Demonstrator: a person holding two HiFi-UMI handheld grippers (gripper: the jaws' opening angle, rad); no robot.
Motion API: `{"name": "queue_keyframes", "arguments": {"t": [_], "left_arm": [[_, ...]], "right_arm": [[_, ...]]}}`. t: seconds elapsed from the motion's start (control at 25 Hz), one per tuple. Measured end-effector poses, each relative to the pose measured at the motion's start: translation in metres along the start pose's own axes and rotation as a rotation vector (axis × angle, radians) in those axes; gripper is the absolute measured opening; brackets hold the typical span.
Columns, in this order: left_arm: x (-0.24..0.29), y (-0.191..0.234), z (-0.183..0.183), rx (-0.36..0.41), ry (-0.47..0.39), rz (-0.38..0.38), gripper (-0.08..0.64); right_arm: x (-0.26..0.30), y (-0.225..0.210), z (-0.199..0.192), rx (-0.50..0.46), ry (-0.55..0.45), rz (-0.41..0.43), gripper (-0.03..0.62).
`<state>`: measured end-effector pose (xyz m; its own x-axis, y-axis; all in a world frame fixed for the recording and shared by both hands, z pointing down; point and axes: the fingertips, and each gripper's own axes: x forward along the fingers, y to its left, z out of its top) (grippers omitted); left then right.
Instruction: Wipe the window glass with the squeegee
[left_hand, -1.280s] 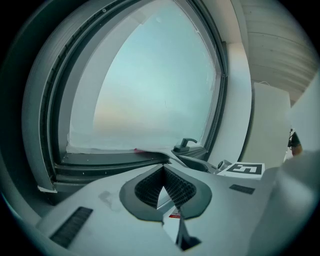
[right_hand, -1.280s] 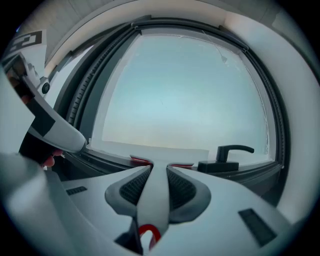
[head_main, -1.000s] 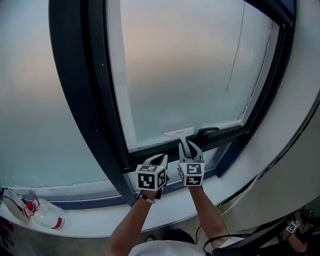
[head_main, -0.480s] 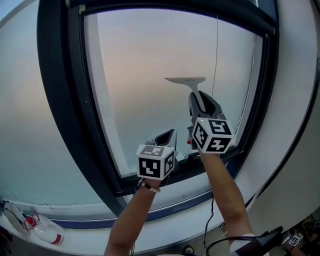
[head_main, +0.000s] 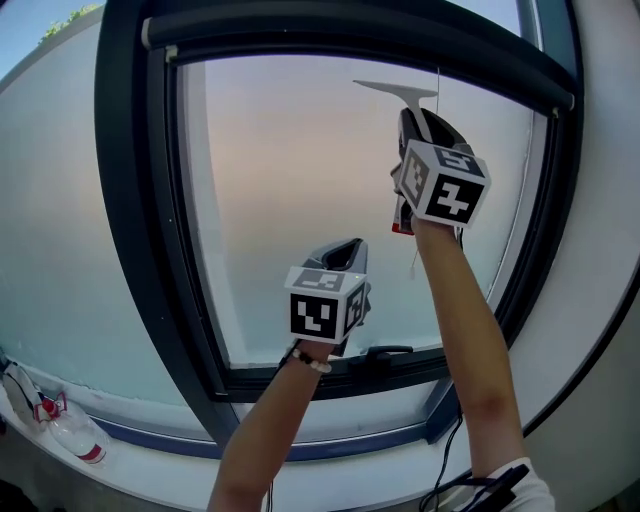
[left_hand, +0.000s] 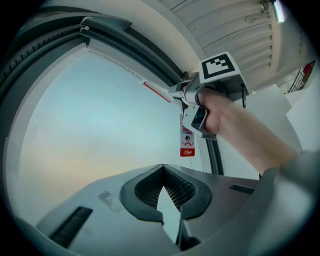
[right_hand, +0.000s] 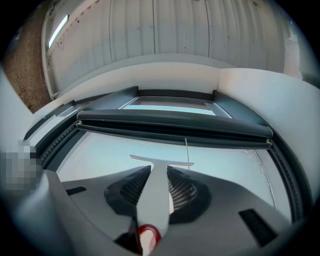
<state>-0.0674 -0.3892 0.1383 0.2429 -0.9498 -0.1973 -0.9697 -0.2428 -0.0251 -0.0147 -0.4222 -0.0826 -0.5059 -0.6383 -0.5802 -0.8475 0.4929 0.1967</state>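
**Item:** pale grey T-shaped squeegee (head_main: 397, 92) (right_hand: 155, 186). Its long axis runs along the handle, up the pane. The blade is the crossbar at the upper end and lies roughly level, just below the dark top bar of the frame. The lower end of the handle, with a red end piece, sits in the tool. Whether the blade presses on the glass cannot be told. A red and white tag (left_hand: 187, 141) hangs under the handle.

**Holder:** right tool (head_main: 424, 126) (right_hand: 159, 176), raised high on an outstretched arm. Its jaws are clamped on the squeegee handle from both sides, with the marker cube facing the head view.

**Second tool:** left tool (head_main: 341, 250) (left_hand: 163, 170), held lower and to the left, well apart from the squeegee. It points at the pane, jaw tips together and nothing between them.

**Surface:** frosted window glass (head_main: 290, 190), pale blue to pink.

**Surround:** dark grey window frame (head_main: 128, 200), with a black window handle (head_main: 386, 352) on its bottom rail. A thin cord (head_main: 437, 82) hangs beside the blade.

**Outlying:** white window sill (head_main: 150, 462). A clear plastic bottle with a red band (head_main: 74, 436) lies on its side at the far left of the sill.
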Motion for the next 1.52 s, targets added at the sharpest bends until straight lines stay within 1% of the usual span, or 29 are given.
{"name": "queue_keyframes", "arguments": {"t": [0.12,0.28,0.4,0.48,0.64,0.88,1.08,1.2,1.52], "left_arm": [[0.006,0.0,-0.002,0.001,0.002,0.033,-0.002],[0.008,0.003,-0.017,-0.013,0.031,0.063,-0.002],[0.008,0.006,-0.023,-0.015,0.046,0.066,-0.002],[0.006,0.01,-0.022,-0.019,0.041,0.066,-0.002],[0.003,0.01,-0.028,-0.028,0.046,0.049,-0.002],[-0.001,0.011,-0.057,-0.069,0.077,0.019,-0.002],[-0.006,0.009,-0.08,-0.098,0.103,-0.004,-0.002],[-0.009,0.01,-0.092,-0.121,0.113,-0.007,-0.002],[-0.013,0.007,-0.115,-0.14,0.14,-0.01,-0.002]], "right_arm": [[0.015,-0.009,0.01,0.007,-0.012,0.02,0.091],[0.03,-0.012,0.015,0.02,-0.012,0.039,0.091],[0.029,-0.011,0.01,-0.022,0.005,0.019,0.091],[0.025,-0.008,0.004,-0.045,0.013,0.005,0.091],[0.014,-0.005,-0.009,-0.06,0.027,-0.007,0.091],[-0.011,0.002,-0.04,-0.049,0.055,-0.022,0.091],[-0.039,0.008,-0.075,-0.048,0.091,-0.022,0.091],[-0.055,0.01,-0.096,-0.046,0.113,-0.019,0.091],[-0.094,0.02,-0.146,-0.031,0.165,-0.008,0.091]]}}
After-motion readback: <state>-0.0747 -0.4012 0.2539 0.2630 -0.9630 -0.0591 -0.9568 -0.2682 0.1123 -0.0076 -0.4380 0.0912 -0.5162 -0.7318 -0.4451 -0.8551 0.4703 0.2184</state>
